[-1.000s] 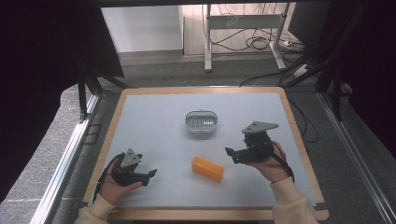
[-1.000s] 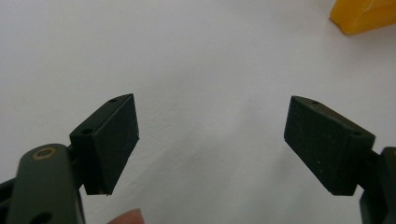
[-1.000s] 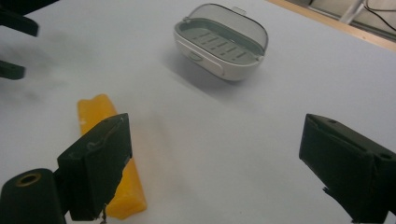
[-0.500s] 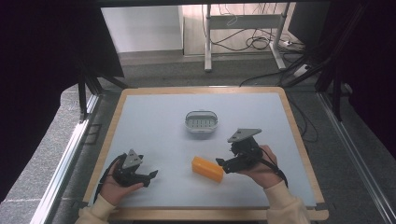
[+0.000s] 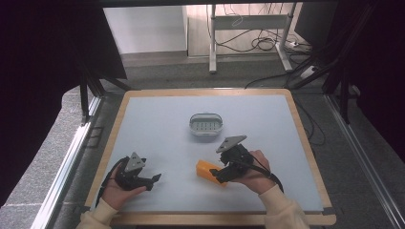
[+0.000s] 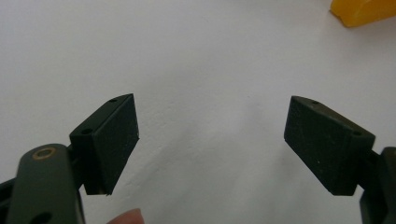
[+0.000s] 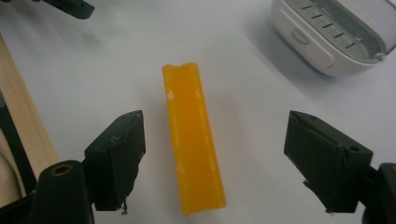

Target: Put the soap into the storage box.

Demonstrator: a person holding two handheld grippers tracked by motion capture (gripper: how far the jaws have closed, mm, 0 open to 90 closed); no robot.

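A yellow-orange bar (image 5: 204, 169) (image 7: 194, 140) lies flat on the white table (image 5: 157, 124). My right gripper (image 5: 218, 175) (image 7: 222, 158) reaches over its right end. The bar runs lengthwise between the jaws, with a gap to each pad. These jaws have just been closing and stand open, not touching the bar. A white oval dish (image 5: 206, 124) (image 7: 336, 32) with a slotted insert sits just beyond. My left gripper (image 5: 154, 180) (image 6: 210, 140) rests open on the table at the near left with nothing between its pads. The yellow-orange bar (image 6: 364, 10) lies ahead of it to the right.
The table has a wooden rim (image 5: 313, 157) on all sides. The tip of the left gripper (image 7: 70, 7) shows past the bar in the right gripper view. Beyond the far edge are a table stand and cables on the floor (image 5: 267, 43).
My right gripper has moved left and slightly down from beside the bar until its jaws stand around the bar's right end. The left gripper has stayed in place.
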